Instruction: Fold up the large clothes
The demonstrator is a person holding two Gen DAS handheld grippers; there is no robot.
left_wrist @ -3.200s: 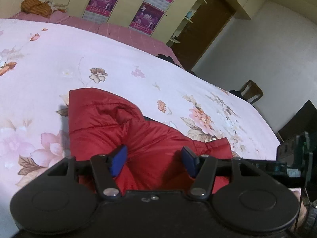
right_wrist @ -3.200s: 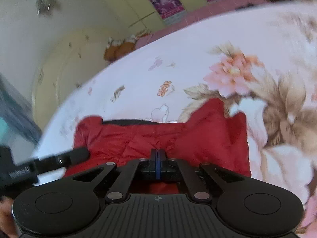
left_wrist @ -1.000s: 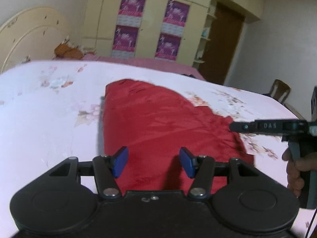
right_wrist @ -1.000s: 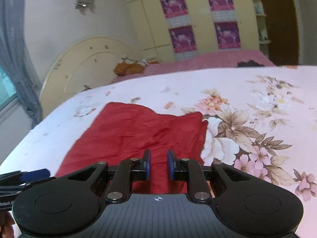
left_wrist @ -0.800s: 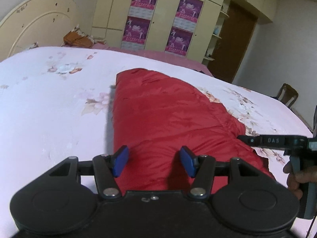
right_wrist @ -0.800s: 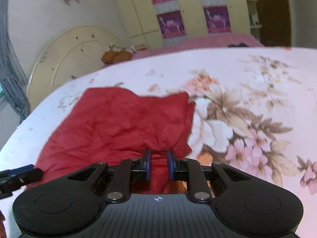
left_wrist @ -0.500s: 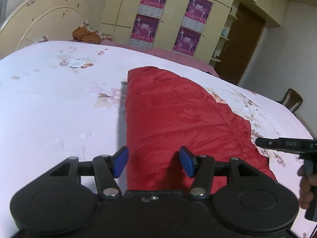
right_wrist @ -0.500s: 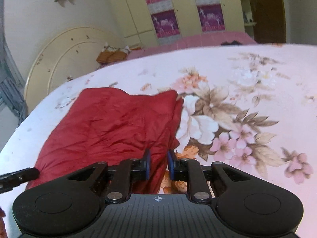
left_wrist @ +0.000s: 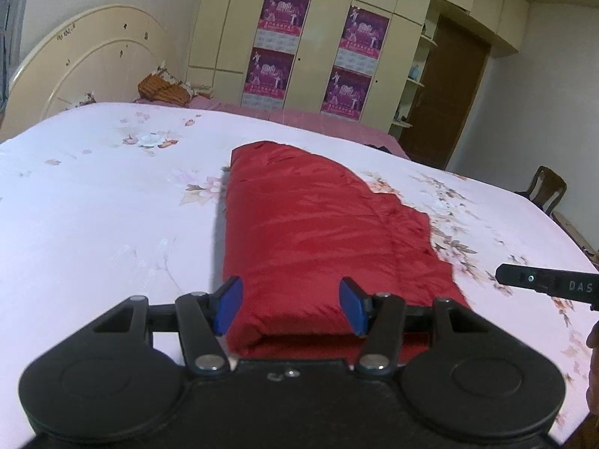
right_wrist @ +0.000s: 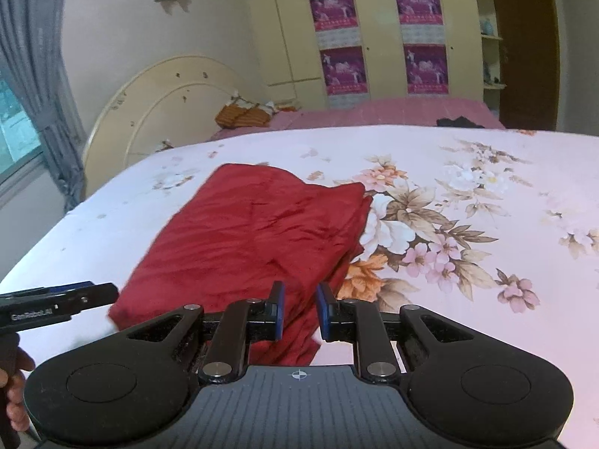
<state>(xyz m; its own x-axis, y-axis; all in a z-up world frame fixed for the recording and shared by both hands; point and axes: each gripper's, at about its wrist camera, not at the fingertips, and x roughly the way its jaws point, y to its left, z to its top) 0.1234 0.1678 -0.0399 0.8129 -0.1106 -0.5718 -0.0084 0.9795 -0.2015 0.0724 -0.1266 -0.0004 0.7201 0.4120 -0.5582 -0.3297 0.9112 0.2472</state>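
My left gripper (left_wrist: 290, 308) and right gripper (right_wrist: 299, 312) have let go and backed off; both sets of fingers gape empty. The red jacket (left_wrist: 318, 232) lies folded on the bed (left_wrist: 93, 205), this fold apparently finished.

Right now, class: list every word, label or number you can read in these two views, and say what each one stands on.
"DAS": white letters on the right gripper, cut off at the frame edge.
"GenRobot.AI": on the left gripper, small, slightly blurred.
Purple posters on the wardrobe doors: print too small to read.
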